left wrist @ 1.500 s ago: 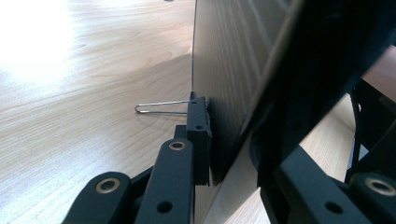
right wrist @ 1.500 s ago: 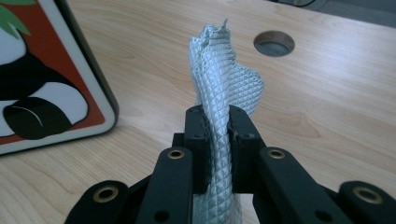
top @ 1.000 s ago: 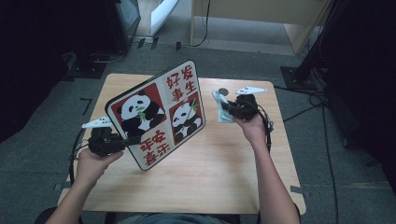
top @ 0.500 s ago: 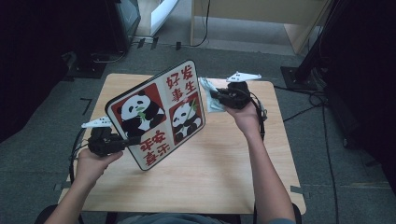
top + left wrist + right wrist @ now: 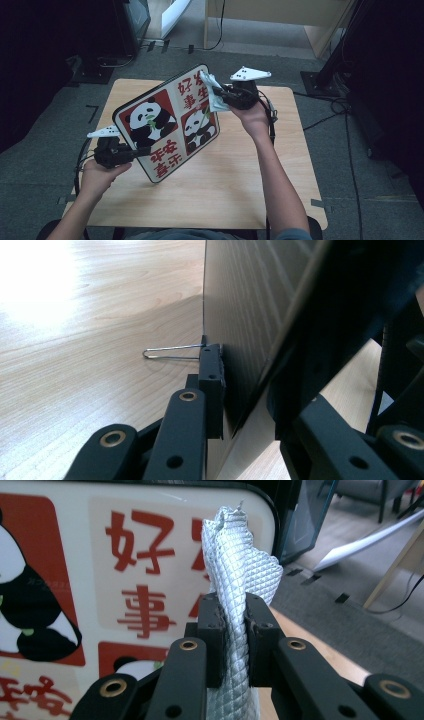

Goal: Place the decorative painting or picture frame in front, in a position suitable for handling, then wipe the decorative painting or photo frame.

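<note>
A rounded board (image 5: 170,120) printed with pandas and red characters stands tilted over the wooden table (image 5: 225,190). My left gripper (image 5: 137,151) is shut on its lower left edge. In the left gripper view the board's dark back (image 5: 250,300) runs up between the jaws of the left gripper (image 5: 250,400), and a thin wire stand (image 5: 170,351) juts from it. My right gripper (image 5: 220,95) is shut on a crumpled silver-grey quilted cloth (image 5: 212,92), held against the board's upper right corner. The right gripper view has the cloth (image 5: 240,575) sticking up from the right gripper (image 5: 234,615), right in front of the printed face (image 5: 100,580).
Cables (image 5: 330,117) trail off the table's right side onto the grey floor. Dark equipment (image 5: 130,25) and a wooden furniture frame (image 5: 260,15) stand beyond the far edge. Bare tabletop lies in front of the board.
The right hand has lifted the cloth off the table's far right area and carried it up and left to the board's upper right corner. The left hand and board stayed put.
</note>
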Tool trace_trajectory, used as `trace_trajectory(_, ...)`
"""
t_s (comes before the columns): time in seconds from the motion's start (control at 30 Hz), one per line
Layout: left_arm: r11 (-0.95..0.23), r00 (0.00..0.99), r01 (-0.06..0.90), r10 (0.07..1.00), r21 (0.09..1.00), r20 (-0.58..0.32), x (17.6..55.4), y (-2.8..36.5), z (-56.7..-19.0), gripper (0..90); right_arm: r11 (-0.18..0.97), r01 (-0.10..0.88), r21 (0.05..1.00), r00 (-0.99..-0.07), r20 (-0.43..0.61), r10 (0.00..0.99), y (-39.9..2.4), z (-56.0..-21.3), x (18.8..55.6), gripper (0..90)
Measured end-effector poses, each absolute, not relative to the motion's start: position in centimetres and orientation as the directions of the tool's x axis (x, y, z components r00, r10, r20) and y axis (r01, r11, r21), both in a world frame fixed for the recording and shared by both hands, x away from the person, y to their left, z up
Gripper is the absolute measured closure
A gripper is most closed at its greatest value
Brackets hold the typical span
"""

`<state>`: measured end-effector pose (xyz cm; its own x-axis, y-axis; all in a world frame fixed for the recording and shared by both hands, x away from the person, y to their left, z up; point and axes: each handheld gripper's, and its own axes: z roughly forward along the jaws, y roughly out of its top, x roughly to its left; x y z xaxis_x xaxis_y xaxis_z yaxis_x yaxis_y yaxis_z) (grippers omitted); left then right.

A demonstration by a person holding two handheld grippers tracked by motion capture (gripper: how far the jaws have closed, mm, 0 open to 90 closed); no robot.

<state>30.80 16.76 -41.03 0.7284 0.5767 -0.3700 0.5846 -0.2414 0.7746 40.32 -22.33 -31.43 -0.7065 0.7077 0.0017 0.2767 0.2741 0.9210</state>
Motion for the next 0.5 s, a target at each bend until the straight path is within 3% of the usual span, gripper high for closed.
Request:
trace_trajectory(0.4,-0.246,0.726,0.587,0.581,0.771,-0.367,30.7,16.7,-40.9,78.6,0.265,0.191,0.945,-0.696,-0.06,0.715,-21.2,-30.5,40.3,80.8)
trace_trajectory(0.5,-0.251,0.732,0.583,0.576,0.773,-0.365,30.8,16.7,-40.9,78.7,0.255,0.215,0.943,-0.697,-0.035,0.716,-21.4,-31.0,40.8,80.7)
